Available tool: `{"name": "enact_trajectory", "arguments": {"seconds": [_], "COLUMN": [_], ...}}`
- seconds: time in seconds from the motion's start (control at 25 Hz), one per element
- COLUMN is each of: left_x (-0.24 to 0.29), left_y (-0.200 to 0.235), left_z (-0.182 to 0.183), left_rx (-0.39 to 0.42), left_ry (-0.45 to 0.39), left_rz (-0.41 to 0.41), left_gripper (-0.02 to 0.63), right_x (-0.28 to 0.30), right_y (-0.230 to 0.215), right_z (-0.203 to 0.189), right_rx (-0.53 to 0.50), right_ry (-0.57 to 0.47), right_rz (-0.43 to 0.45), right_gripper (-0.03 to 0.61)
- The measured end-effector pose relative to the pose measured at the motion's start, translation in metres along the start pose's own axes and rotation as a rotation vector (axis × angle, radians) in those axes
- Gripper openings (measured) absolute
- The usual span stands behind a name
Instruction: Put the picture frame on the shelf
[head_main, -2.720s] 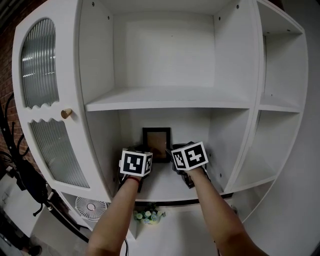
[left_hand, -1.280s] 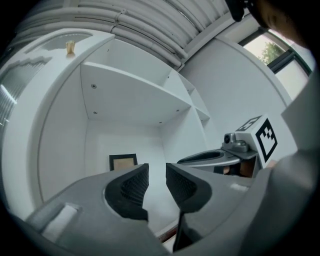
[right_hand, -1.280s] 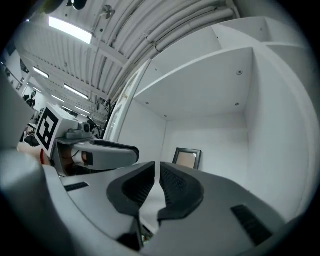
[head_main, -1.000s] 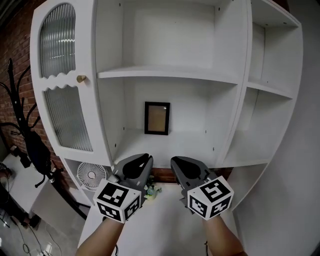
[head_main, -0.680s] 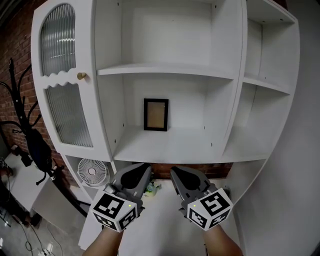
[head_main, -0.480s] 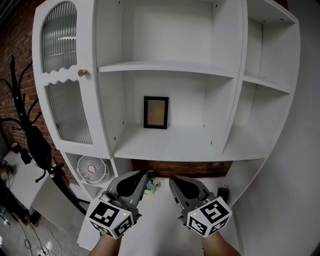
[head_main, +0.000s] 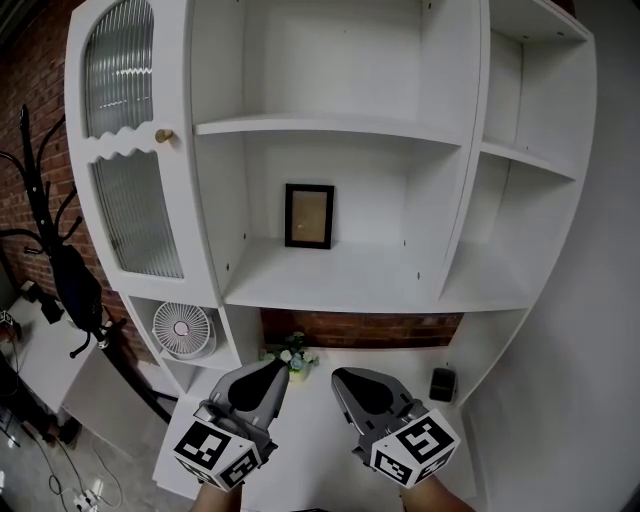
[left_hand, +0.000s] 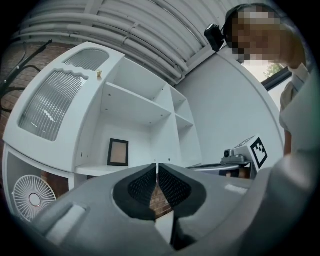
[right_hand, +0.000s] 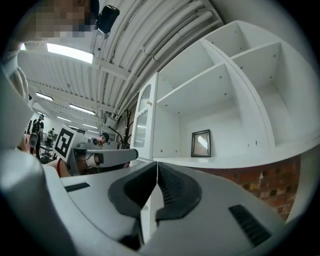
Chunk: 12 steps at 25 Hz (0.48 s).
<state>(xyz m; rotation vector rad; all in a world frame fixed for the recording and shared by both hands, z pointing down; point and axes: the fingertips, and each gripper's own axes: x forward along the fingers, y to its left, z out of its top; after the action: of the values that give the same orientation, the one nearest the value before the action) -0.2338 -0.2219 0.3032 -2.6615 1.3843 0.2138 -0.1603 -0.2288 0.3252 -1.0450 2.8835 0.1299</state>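
Observation:
A black picture frame (head_main: 308, 216) stands upright on the lower shelf (head_main: 340, 285) of the white cabinet, leaning against the back wall. It also shows as the frame (left_hand: 118, 152) in the left gripper view and the frame (right_hand: 201, 143) in the right gripper view. Both grippers are low and well in front of the cabinet, side by side. My left gripper (head_main: 277, 367) is shut, its tips together with nothing between them. My right gripper (head_main: 340, 378) is shut and empty too.
The white cabinet has an empty upper shelf (head_main: 330, 128), side shelves (head_main: 525, 165) at right and a ribbed glass door (head_main: 125, 130) with a knob at left. Below stand a small fan (head_main: 182, 330), a flower bunch (head_main: 292, 353) and a small dark object (head_main: 441, 384). A black coat stand (head_main: 55, 260) is at far left.
Both grippers have drawn back and down from the shelf, leaving the frame standing there. The left gripper's jaws have closed. The view has pulled away from the cabinet.

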Motion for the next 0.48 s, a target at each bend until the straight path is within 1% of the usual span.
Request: {"name": "enact_trajectory", "arguments": {"seconds": [0.2, 0.36, 0.48], "left_x": [-0.015, -0.027, -0.029], "left_y": [-0.002, -0.001, -0.002], "left_z": [-0.009, -0.014, -0.017], "left_rx": [-0.037, -0.094, -0.107], "left_ry": [-0.002, -0.015, -0.011], "left_rz": [0.021, 0.037, 0.040], "left_gripper": [0.023, 0.023, 0.022], "right_x": [-0.010, -0.017, -0.020], "right_y": [0.005, 0.004, 0.001], "right_z": [-0.011, -0.016, -0.016], "right_rx": [0.019, 0.017, 0.027], "right_ry": [0.003, 0.007, 0.006], "right_rz": [0.014, 0.001, -0.011], "right_gripper": [0.018, 0.018, 0.018]}}
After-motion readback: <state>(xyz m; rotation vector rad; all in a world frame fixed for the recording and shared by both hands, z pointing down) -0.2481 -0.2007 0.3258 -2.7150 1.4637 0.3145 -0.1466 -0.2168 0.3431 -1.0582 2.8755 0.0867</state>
